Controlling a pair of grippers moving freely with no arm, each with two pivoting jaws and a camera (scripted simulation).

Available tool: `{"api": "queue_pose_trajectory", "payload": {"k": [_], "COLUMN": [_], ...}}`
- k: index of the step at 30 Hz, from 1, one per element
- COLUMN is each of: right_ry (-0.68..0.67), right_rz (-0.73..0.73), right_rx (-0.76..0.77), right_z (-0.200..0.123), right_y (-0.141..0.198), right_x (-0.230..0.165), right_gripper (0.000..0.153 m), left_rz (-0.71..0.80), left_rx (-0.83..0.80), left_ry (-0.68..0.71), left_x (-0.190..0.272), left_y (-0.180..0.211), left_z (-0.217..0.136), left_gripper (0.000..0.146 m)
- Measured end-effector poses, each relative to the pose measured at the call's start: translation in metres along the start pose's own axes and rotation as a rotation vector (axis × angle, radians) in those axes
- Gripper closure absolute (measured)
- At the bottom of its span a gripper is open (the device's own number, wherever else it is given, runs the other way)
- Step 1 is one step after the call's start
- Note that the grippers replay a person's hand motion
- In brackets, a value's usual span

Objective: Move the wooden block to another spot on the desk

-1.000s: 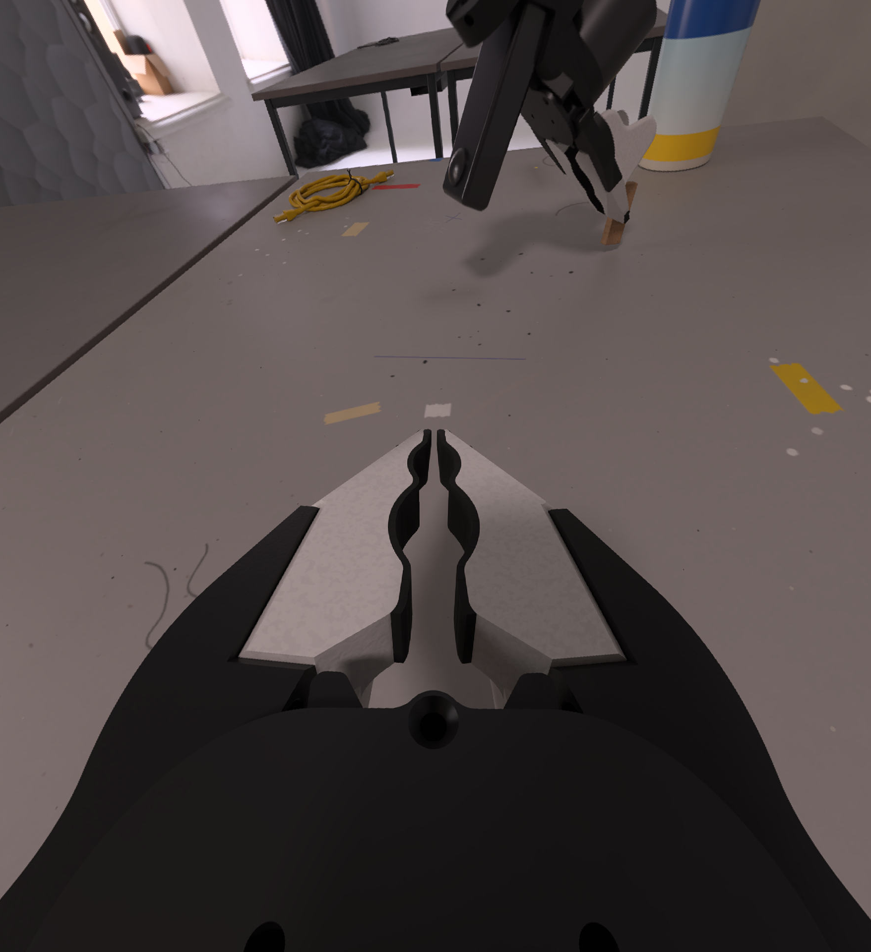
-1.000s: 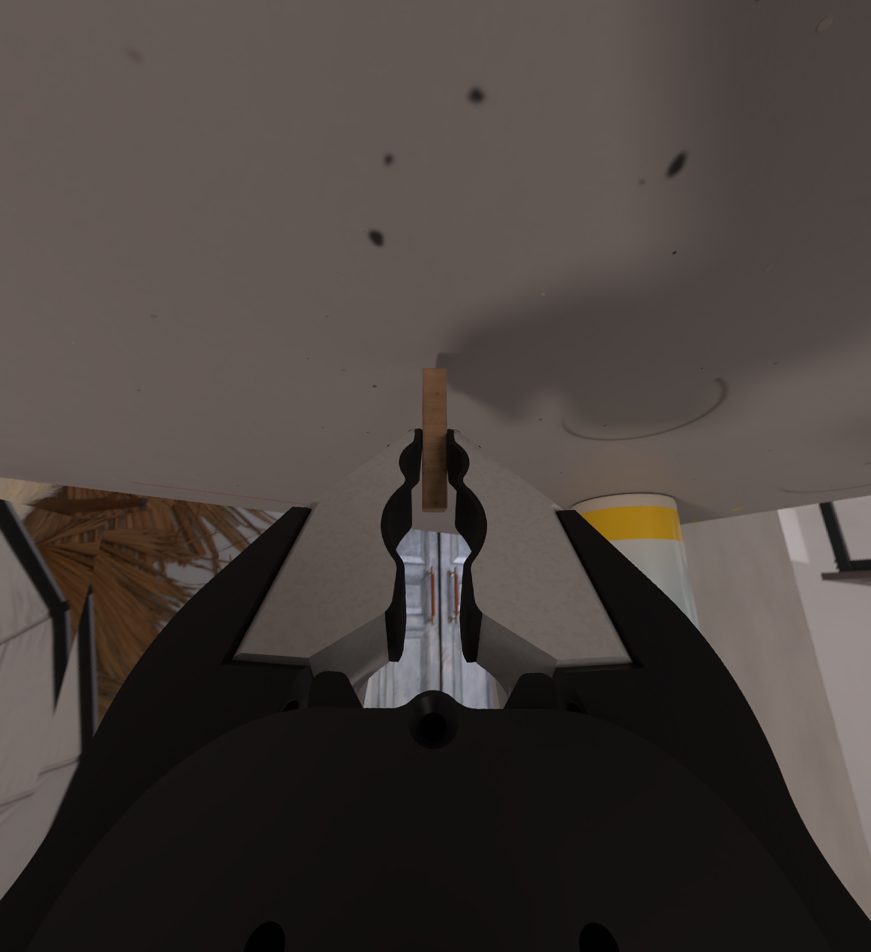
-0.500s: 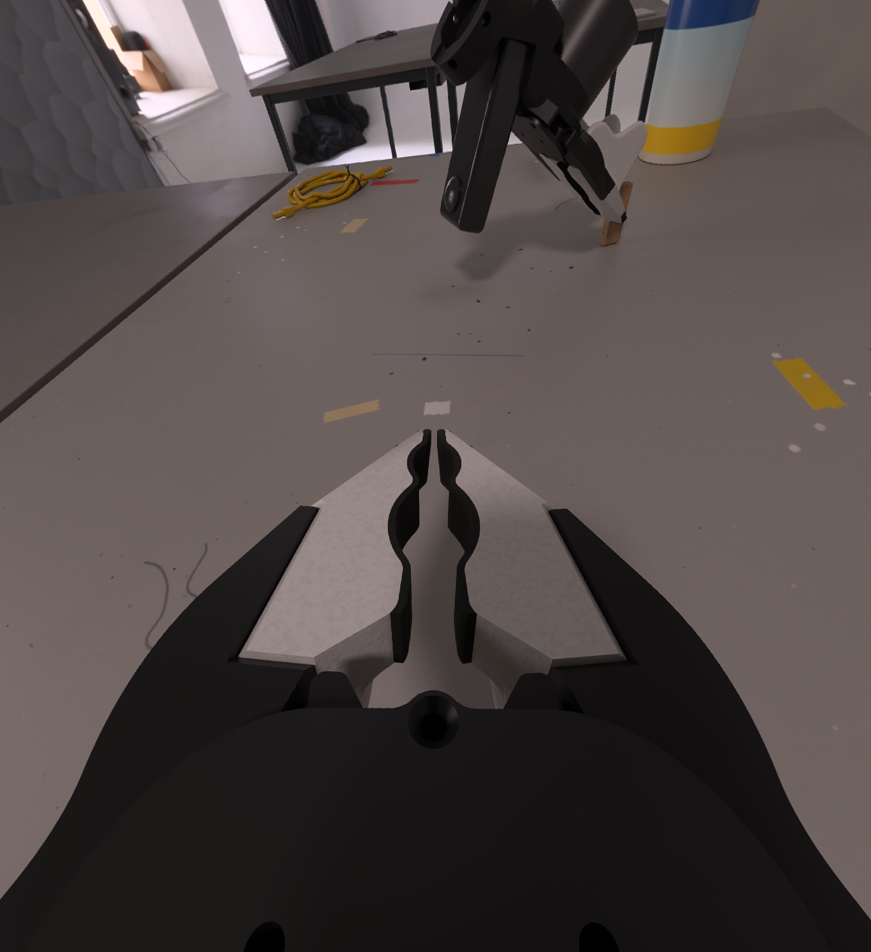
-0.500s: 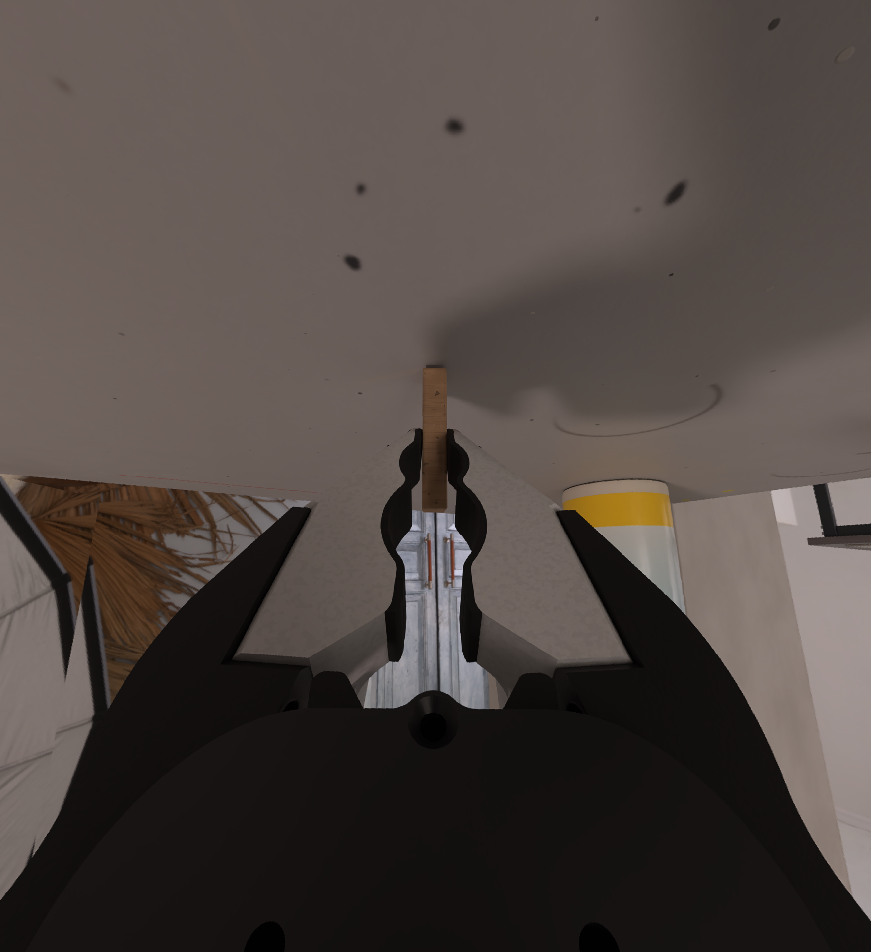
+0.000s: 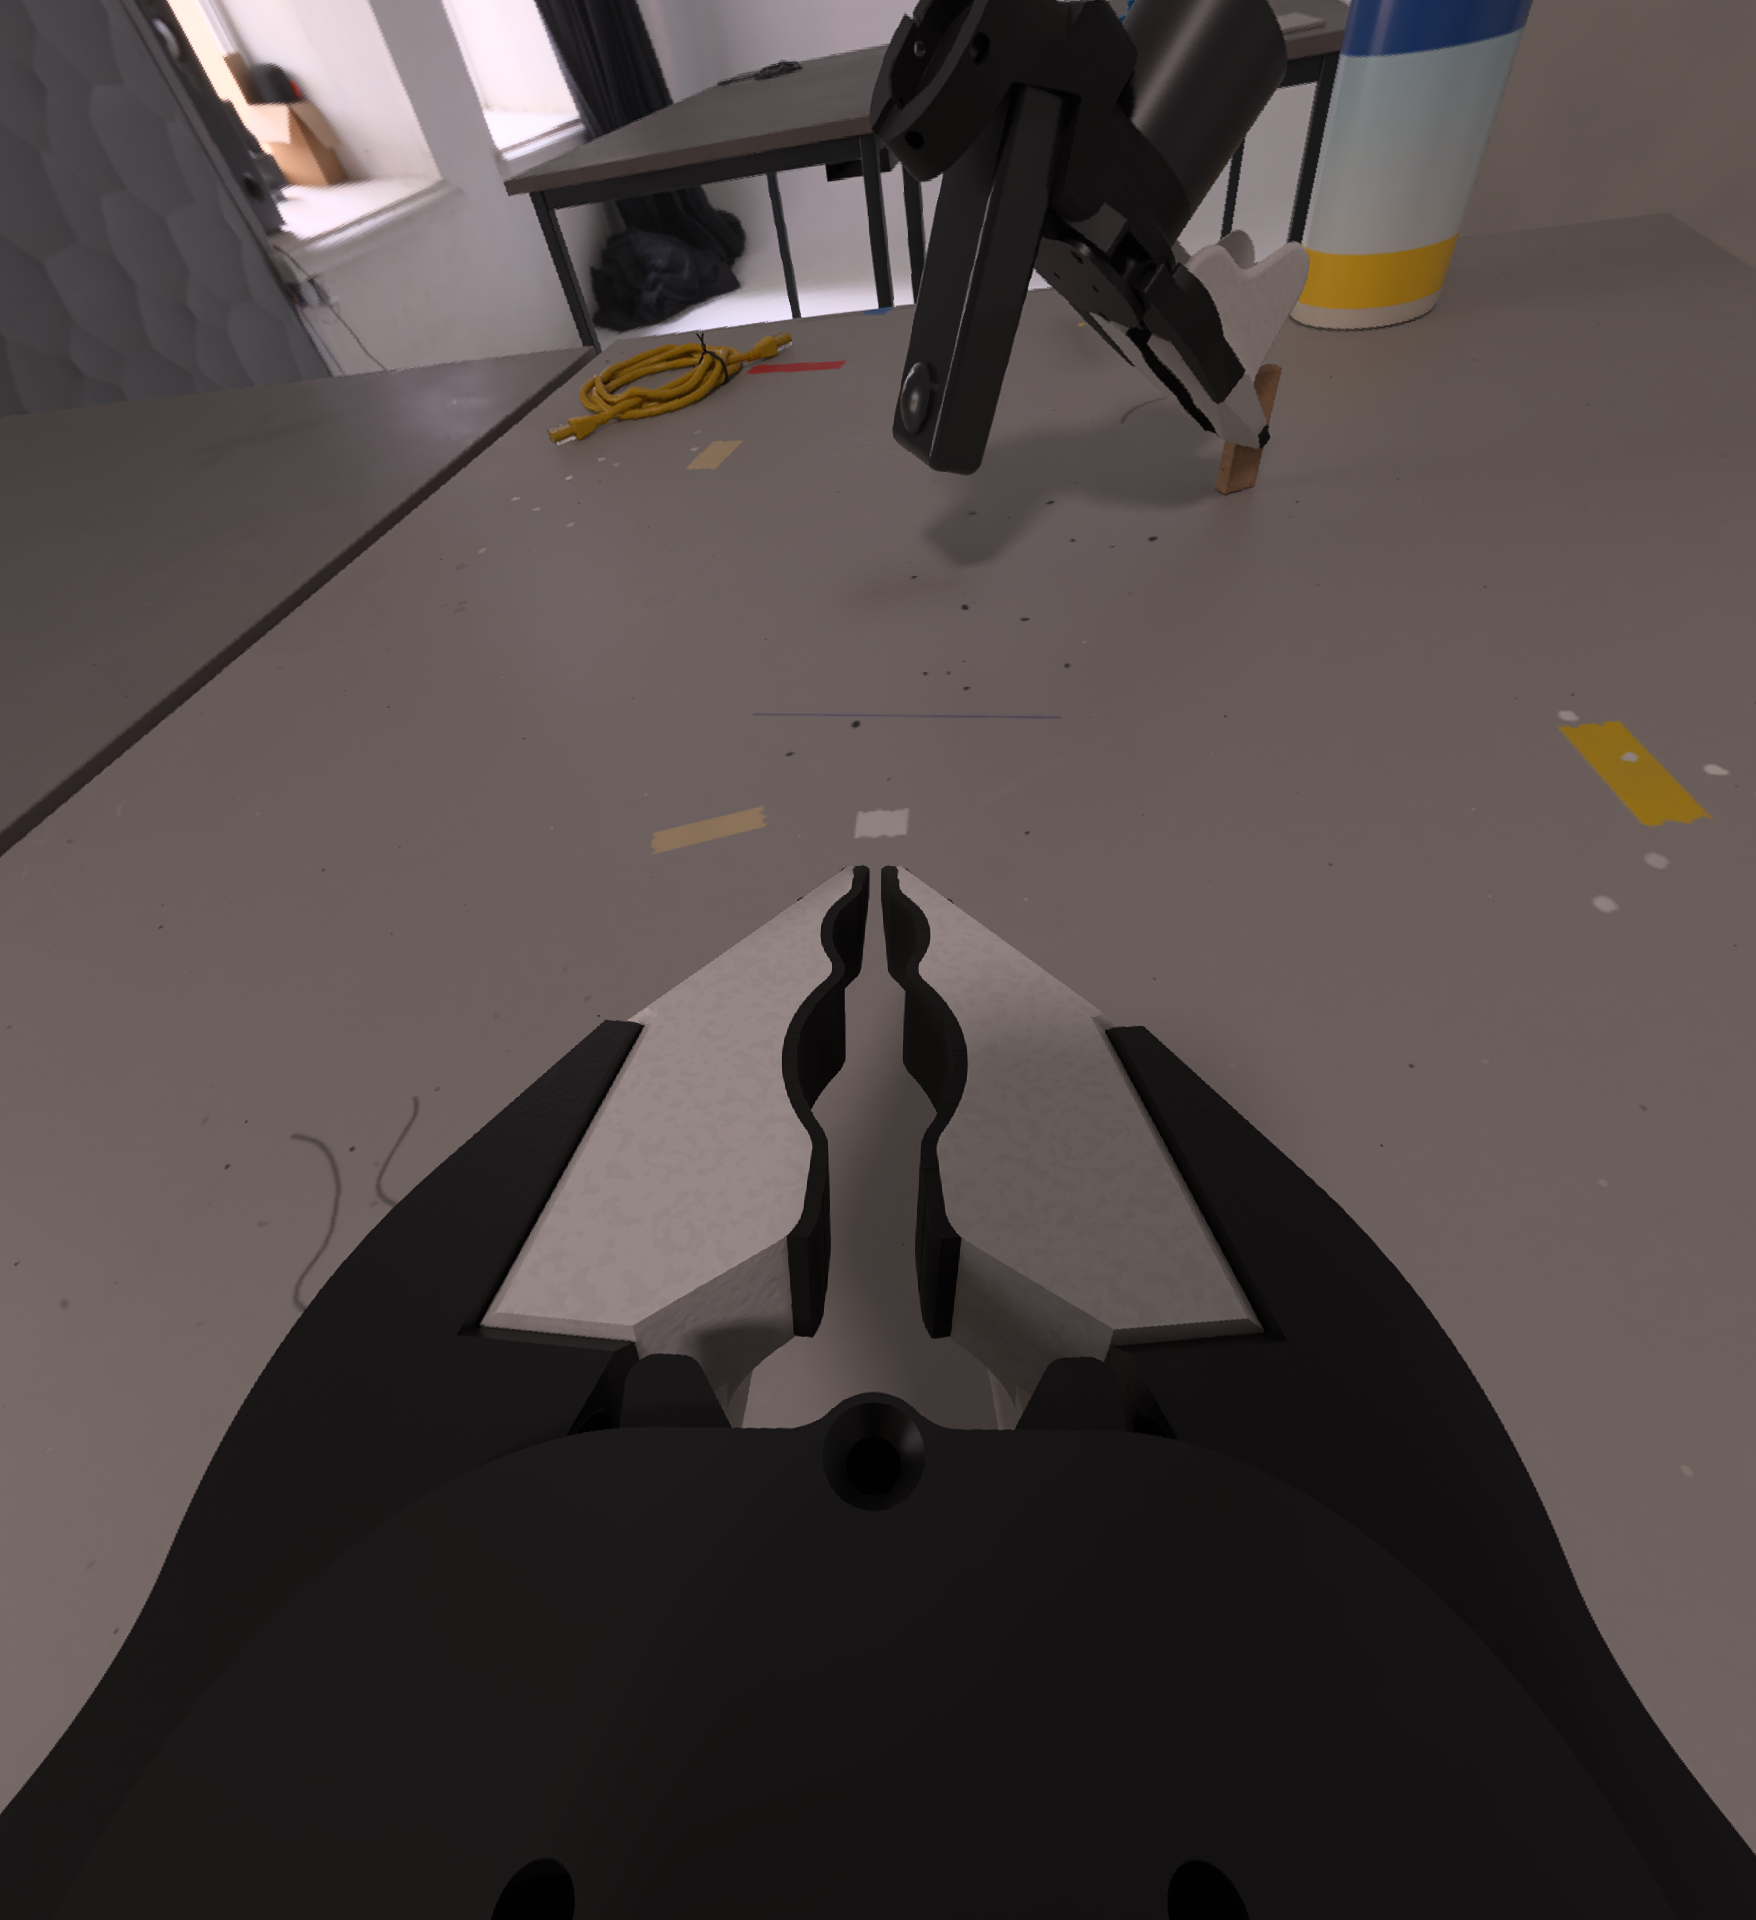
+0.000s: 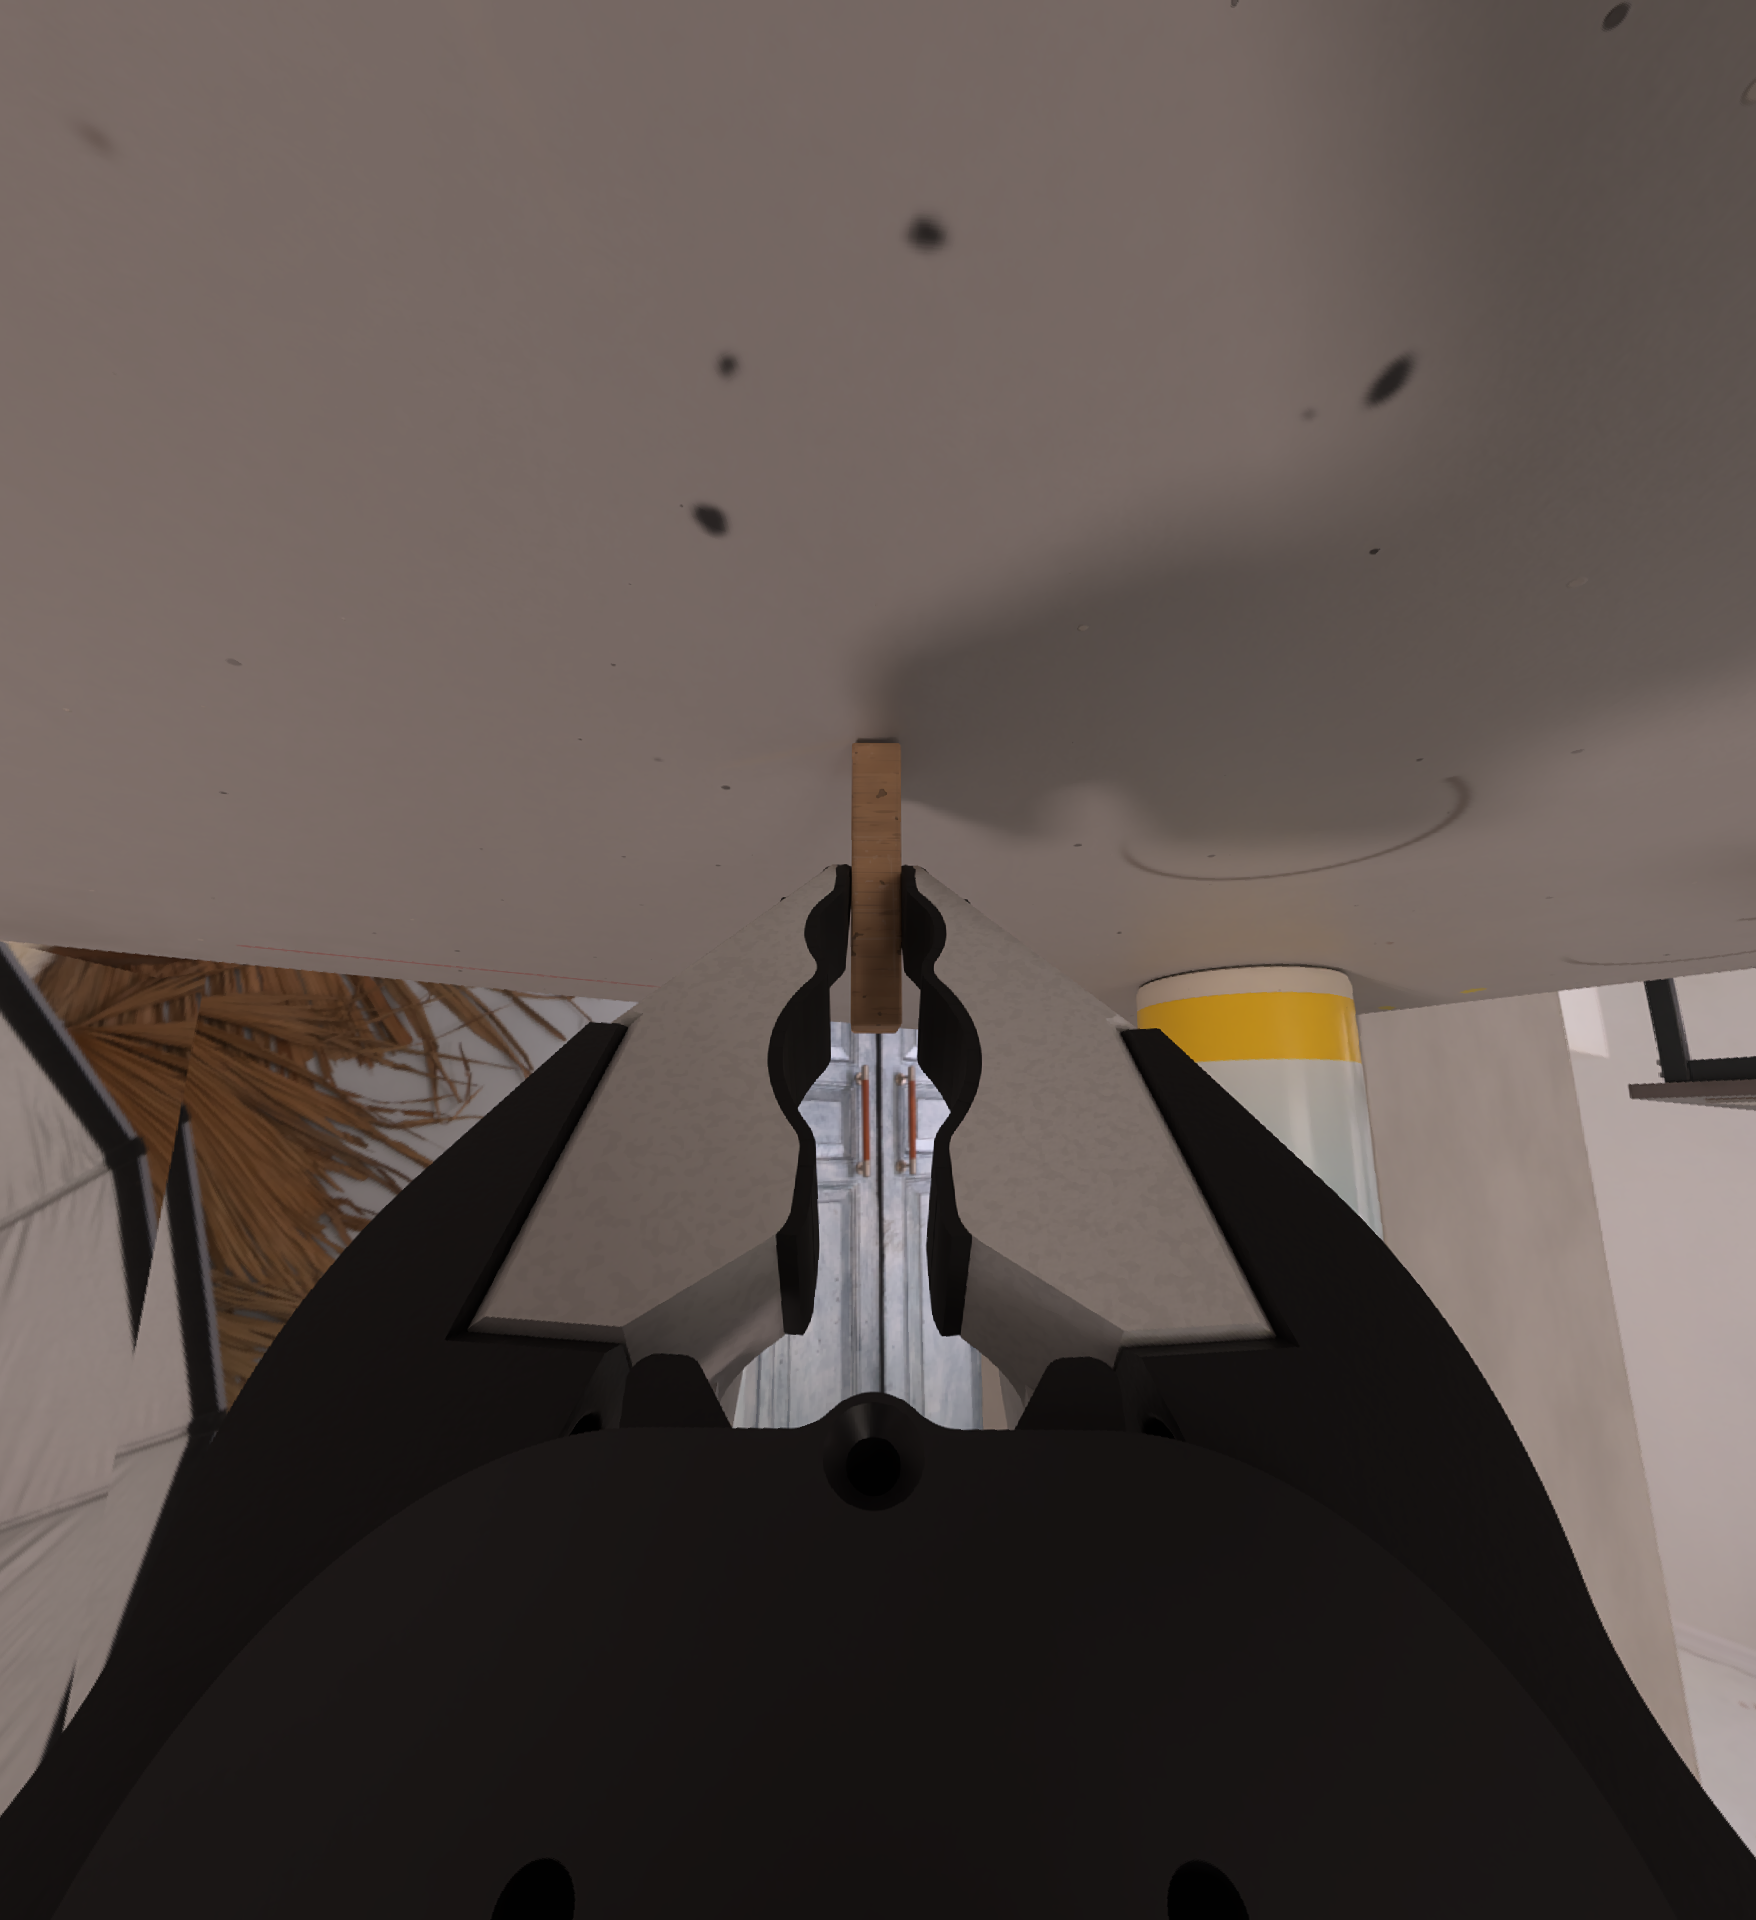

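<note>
The wooden block (image 6: pixel 875 810) is a thin tan slab. My right gripper (image 6: pixel 875 883) is shut on its near end, in a view that is turned upside down. The block's far end meets its shadow on the grey desk (image 6: pixel 438 520). In the left wrist view the right gripper (image 5: pixel 1243 421) leans down at the far right of the desk and holds the block (image 5: pixel 1238 473) upright, with its lower end on or just above the surface. My left gripper (image 5: pixel 874 873) is shut and empty, low over the middle of the desk (image 5: pixel 1269 1039).
A tall blue, white and yellow cylinder (image 5: pixel 1393 177) stands just behind the block and also shows in the right wrist view (image 6: pixel 1253 1081). A coiled yellow cable (image 5: pixel 661 384) lies at the far left. Tape strips (image 5: pixel 1632 774) mark the desk. A second desk (image 5: pixel 126 540) adjoins on the left.
The right gripper tilted slightly with the block still in it, and the block stayed at almost the same spot on the desk. The left gripper has not moved.
</note>
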State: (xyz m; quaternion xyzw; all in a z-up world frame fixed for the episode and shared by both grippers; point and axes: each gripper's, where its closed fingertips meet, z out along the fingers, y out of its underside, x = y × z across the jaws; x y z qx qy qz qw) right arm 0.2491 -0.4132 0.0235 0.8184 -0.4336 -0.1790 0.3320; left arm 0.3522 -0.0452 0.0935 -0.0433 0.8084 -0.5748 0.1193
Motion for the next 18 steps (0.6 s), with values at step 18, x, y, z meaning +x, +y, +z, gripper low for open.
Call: {"api": "queue_pose_trajectory", "payload": {"k": [18], "right_ry": [0.055], "right_rz": [-0.037], "right_rx": [0.676], "right_z": [-0.027], "right_y": [-0.005], "right_x": [0.014], "right_gripper": [0.11], "left_rz": [0.006], "left_rx": [0.003], "left_ry": [-0.015], "left_x": [-0.002], "left_y": [0.0], "left_z": [0.0], "left_gripper": [0.144]}}
